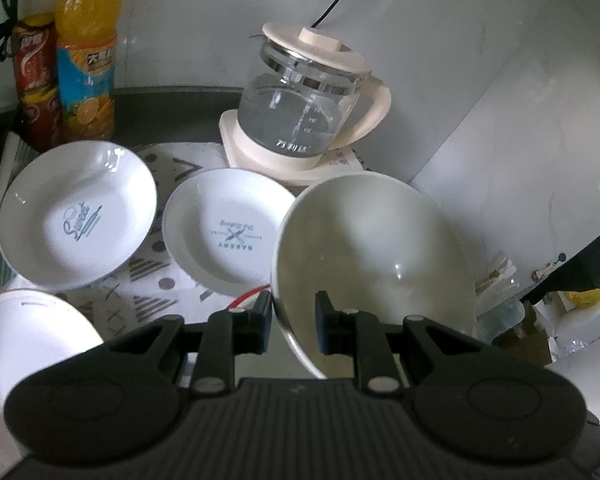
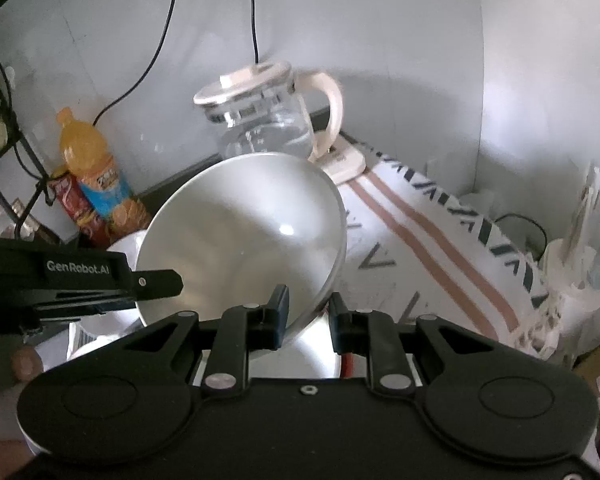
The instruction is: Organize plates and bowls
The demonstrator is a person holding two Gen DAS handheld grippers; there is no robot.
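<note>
My left gripper (image 1: 293, 314) clamps one rim of the big white bowl (image 1: 376, 248), and my right gripper (image 2: 309, 312) pinches the opposite rim, the bowl tilted and held off the tabletop (image 1: 172, 268) between them. Just beyond, on the patterned cloth (image 1: 148, 300), two white plates (image 1: 76, 216) (image 1: 224, 232) lie side by side. Farther back stands the glass kettle (image 1: 300, 120), with an orange drink bottle (image 1: 86, 52) at far left.
</note>
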